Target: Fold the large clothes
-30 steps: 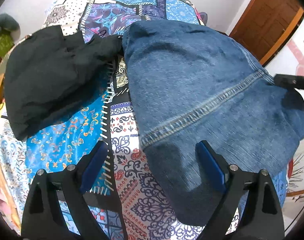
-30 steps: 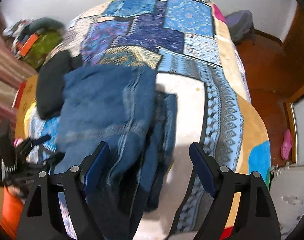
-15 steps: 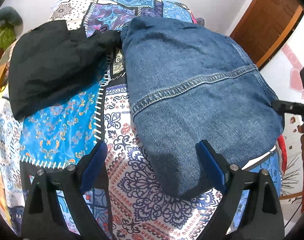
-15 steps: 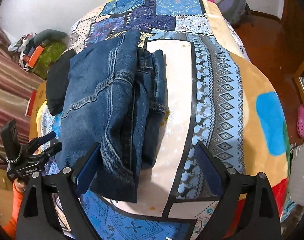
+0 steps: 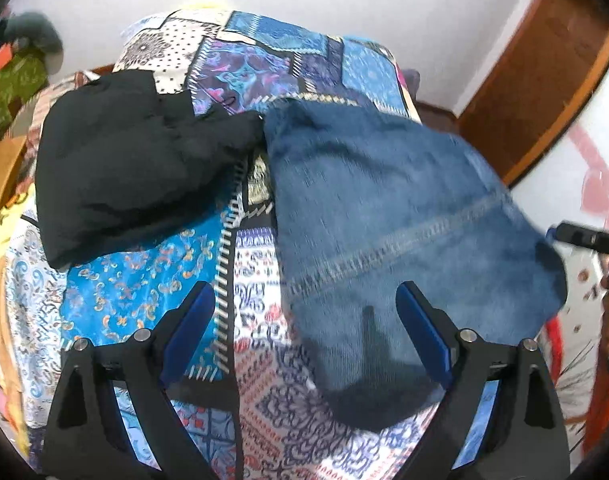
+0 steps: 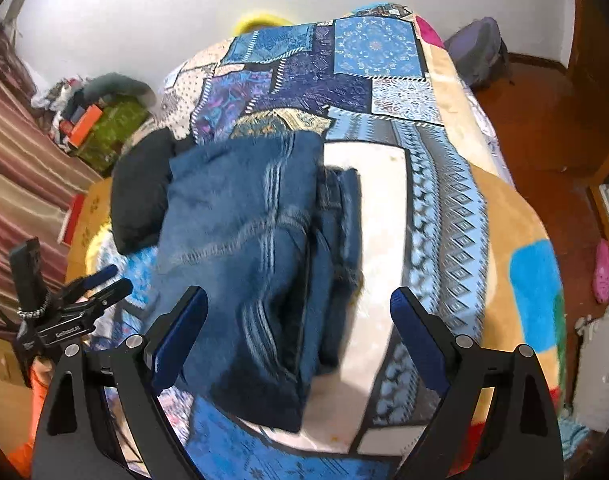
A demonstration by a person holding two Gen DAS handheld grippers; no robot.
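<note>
Folded blue jeans lie on the patchwork bedspread; they also show in the right wrist view as a folded stack. A black garment lies bunched to their left, also seen in the right wrist view. My left gripper is open and empty above the jeans' near left edge. My right gripper is open and empty above the jeans' near end. The left gripper also shows in the right wrist view, at the far left.
The bed's right edge drops to a red-brown floor with a pink slipper. A wooden door stands to the right. Clutter and a green bag sit at the left, by a striped curtain.
Both cameras have shifted and blurred with motion: the left view has tilted up toward the wall, the right has moved slightly. The jeans and black garment stay in place. Both grippers remain open.
</note>
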